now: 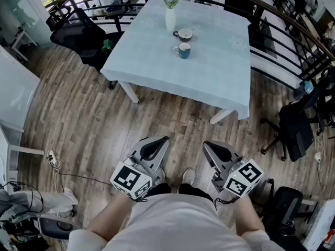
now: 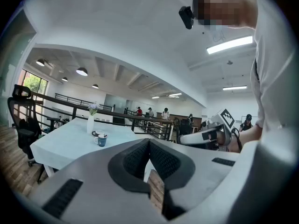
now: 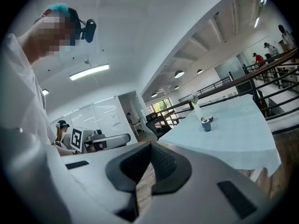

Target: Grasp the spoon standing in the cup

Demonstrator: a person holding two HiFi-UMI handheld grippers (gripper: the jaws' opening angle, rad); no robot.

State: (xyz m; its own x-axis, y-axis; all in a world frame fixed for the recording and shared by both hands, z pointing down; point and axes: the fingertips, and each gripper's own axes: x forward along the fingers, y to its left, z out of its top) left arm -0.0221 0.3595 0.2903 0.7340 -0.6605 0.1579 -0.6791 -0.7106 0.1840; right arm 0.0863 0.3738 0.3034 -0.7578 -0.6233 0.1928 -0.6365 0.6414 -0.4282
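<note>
Both grippers are clenched and hold nothing. The left gripper and right gripper sit side by side close to the person's body, above the wooden floor. The blue cup stands well ahead of both, roughly midway between them, on the table. The spoon is too small to make out. Just beyond the cup are a second cup and a white vase.
</note>
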